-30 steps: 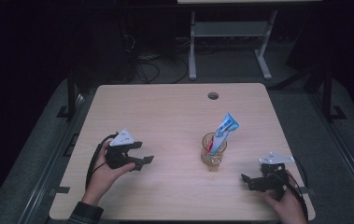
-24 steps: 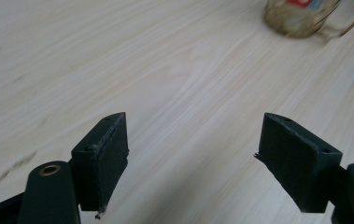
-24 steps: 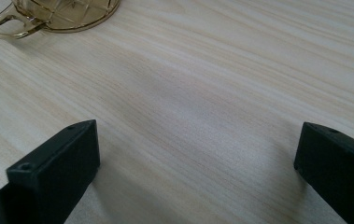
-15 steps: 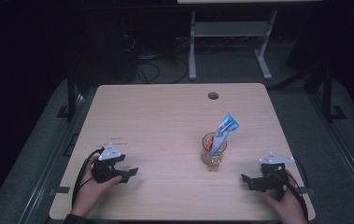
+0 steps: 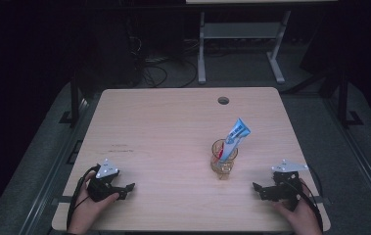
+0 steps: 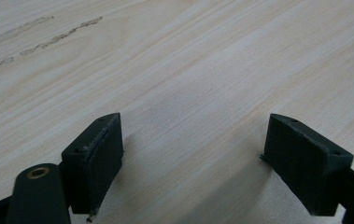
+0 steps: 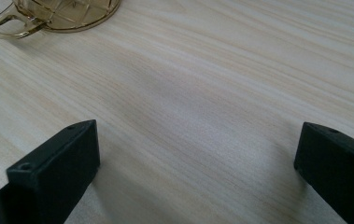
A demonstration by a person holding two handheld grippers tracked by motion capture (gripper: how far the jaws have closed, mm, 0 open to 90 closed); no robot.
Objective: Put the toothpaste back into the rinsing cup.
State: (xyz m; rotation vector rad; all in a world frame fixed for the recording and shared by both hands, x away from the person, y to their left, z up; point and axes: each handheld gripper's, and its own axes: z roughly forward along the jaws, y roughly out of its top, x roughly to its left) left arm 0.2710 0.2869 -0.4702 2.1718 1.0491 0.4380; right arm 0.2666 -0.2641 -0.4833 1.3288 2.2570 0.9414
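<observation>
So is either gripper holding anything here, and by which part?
Nothing is held. The left gripper and right gripper are both open over bare table.

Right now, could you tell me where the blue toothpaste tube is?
High view: the blue toothpaste tube leans in the amber glass mug, right of the table's centre.

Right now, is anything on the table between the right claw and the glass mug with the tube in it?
Nothing visible. Bare wooden table lies between the right claw and the glass mug; the blue tube stands inside it.
</observation>
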